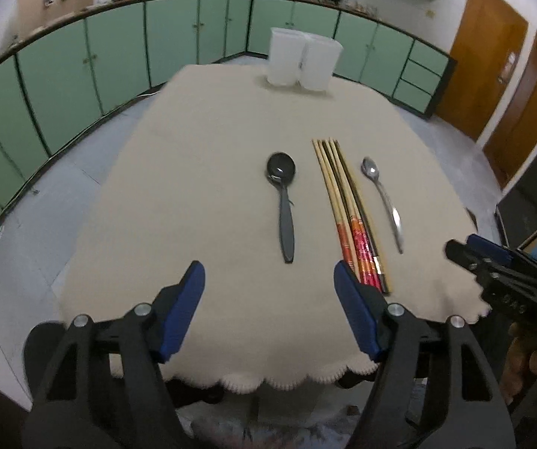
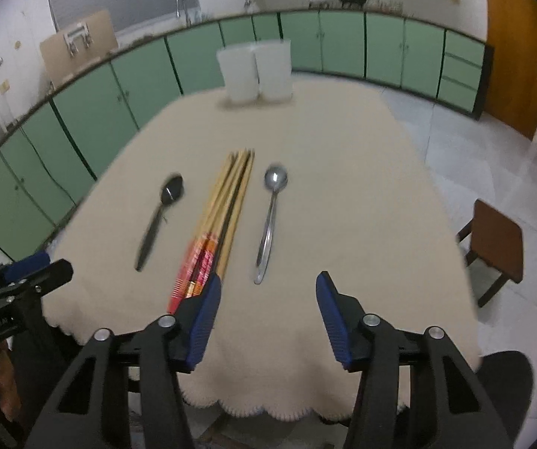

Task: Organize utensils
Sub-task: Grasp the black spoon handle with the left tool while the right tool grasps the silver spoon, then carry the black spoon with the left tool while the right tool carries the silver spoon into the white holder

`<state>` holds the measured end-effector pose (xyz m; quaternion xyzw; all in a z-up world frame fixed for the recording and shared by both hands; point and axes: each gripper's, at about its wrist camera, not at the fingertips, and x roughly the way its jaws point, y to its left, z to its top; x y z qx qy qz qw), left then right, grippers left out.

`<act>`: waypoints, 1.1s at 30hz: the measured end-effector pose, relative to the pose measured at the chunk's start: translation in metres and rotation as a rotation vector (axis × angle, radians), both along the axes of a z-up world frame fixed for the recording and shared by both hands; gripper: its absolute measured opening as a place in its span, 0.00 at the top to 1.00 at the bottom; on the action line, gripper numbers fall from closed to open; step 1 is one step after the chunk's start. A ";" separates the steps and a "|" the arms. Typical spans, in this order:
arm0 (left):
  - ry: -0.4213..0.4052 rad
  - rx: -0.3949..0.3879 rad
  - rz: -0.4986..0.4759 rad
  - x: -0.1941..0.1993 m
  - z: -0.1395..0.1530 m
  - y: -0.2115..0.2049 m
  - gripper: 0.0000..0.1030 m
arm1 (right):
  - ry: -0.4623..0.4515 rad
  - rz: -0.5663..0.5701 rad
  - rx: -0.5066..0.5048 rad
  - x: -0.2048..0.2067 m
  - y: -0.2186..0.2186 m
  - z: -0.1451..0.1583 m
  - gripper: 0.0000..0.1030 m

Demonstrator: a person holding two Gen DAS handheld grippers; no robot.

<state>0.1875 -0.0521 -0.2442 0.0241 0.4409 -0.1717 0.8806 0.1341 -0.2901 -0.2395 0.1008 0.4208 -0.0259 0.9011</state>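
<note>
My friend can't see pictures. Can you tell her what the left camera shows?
A black spoon, chopsticks and a metal spoon lie side by side on a cloth-covered table. Two white cups stand at the far end; the left gripper hovers open.

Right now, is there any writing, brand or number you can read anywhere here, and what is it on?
No text can be read for sure.
Right gripper: pale marks on its black body, blurred, unreadable.
Left gripper: a small pale line of print on its body, too blurred to read.
Chopsticks: red and orange pattern on the handles, no legible words.
White containers, black spoon, metal spoon: no labels visible.
</note>
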 end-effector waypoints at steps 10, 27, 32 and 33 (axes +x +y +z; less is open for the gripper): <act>0.075 0.050 -0.018 0.043 -0.053 -0.028 0.29 | 0.058 0.041 0.022 0.028 0.002 -0.041 0.67; 0.034 0.046 -0.037 0.043 -0.049 -0.032 0.89 | 0.023 0.052 0.010 0.039 -0.004 -0.037 0.90; -0.004 0.038 -0.046 0.043 -0.024 -0.031 0.89 | -0.012 0.047 0.007 0.039 -0.009 -0.013 0.91; -0.016 0.037 -0.048 0.042 -0.018 -0.031 0.89 | -0.017 0.045 0.009 0.040 -0.009 -0.008 0.91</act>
